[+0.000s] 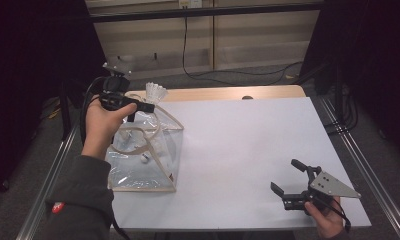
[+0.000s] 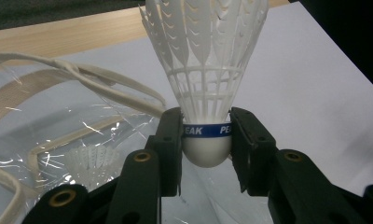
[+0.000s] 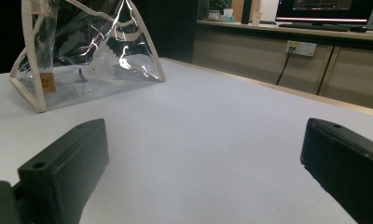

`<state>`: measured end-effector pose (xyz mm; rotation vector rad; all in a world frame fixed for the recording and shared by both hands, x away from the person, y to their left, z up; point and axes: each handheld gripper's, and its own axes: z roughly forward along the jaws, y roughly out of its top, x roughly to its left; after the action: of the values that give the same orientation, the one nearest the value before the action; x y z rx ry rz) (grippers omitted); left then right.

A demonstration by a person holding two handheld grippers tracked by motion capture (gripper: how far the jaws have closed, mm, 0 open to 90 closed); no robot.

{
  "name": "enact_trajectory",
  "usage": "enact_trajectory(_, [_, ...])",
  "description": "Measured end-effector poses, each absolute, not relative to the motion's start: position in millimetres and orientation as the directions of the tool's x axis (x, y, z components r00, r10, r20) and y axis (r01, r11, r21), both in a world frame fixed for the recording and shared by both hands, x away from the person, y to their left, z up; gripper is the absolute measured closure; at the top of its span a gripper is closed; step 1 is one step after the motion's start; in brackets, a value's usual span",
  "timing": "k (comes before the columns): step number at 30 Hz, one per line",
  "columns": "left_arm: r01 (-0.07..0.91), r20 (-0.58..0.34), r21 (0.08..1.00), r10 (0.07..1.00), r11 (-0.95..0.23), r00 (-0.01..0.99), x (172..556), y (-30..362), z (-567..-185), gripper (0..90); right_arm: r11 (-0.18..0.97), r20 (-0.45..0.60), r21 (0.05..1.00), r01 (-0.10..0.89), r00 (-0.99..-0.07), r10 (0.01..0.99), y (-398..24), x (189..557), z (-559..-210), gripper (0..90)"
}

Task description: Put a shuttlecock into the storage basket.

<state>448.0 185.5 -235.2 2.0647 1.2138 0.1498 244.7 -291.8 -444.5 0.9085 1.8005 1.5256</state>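
One shuttlecock (image 2: 206,70) clamped at its white cork base between the jaws of the left claw (image 2: 206,140), feathers up, held just above the mouth of a clear plastic bag (image 1: 143,155). A second shuttlecock (image 2: 92,163) lying inside that bag, at the left side of the white desk (image 1: 248,150). Right claw (image 1: 288,177) spread wide apart with nothing between the jaws, low over the near right part of the desk, well apart from the bag.

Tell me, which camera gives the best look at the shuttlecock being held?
The left gripper view: the shuttlecock is close up, its cork clamped between the jaws. The high view shows it small and distant, above the clear bag. In the right gripper view I cannot make it out.
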Motion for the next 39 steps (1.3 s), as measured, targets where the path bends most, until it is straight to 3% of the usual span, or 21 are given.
enact_trajectory(39, [0.731,-0.247,0.641,0.838,-0.235,0.487,450.7,207.0,-242.3,65.6,0.107,-0.016,0.987,0.122,-0.584,0.812,-292.1,245.1,-444.9,0.6])
